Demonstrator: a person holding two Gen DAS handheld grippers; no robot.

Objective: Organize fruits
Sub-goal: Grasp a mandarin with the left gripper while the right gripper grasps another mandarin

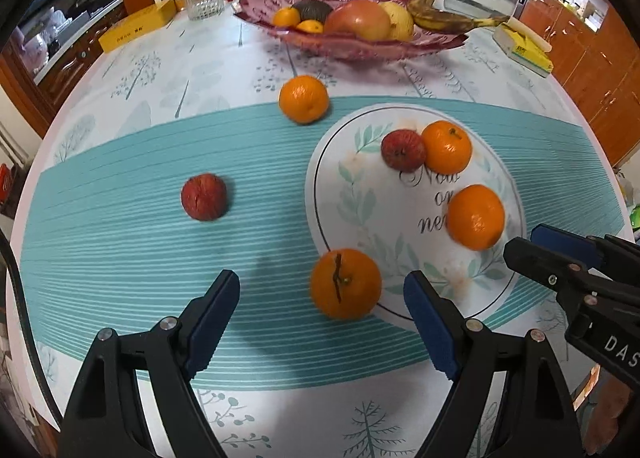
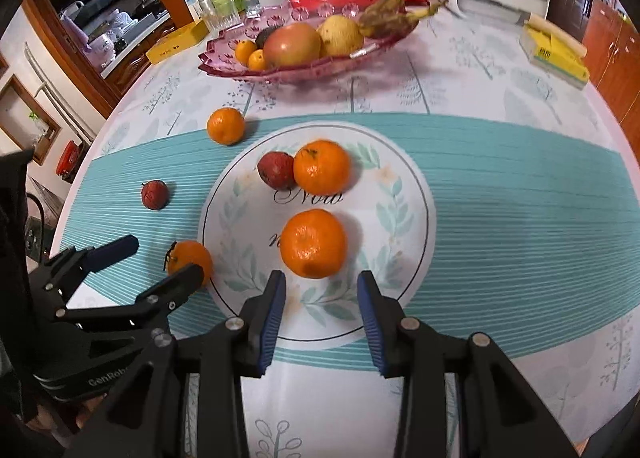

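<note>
Fruits lie scattered on and around the plate (image 2: 416, 186), and each set of jaws stands apart and empty over its own orange.

Left gripper (image 1: 322, 300) has its jaws wide apart, with the stemmed orange (image 1: 345, 284) just ahead between the tips, untouched; this fruit sits on the worktop (image 1: 120, 258) against the plate's near-left rim, its dark stem running towards and away from the jaws. Right gripper (image 2: 321, 298) has its jaws narrower but still apart, holding nothing, and the near orange (image 2: 313, 244) lies straight ahead on the plate, just beyond the tips. Farther across the plate a second orange (image 2: 322, 167) touches a red fruit (image 2: 276, 175). Left of the plate, another red fruit (image 1: 204, 197) and a lone orange (image 1: 304, 99) rest well apart on the worktop. I judge the left hand nearer the off-plate pieces.
</note>
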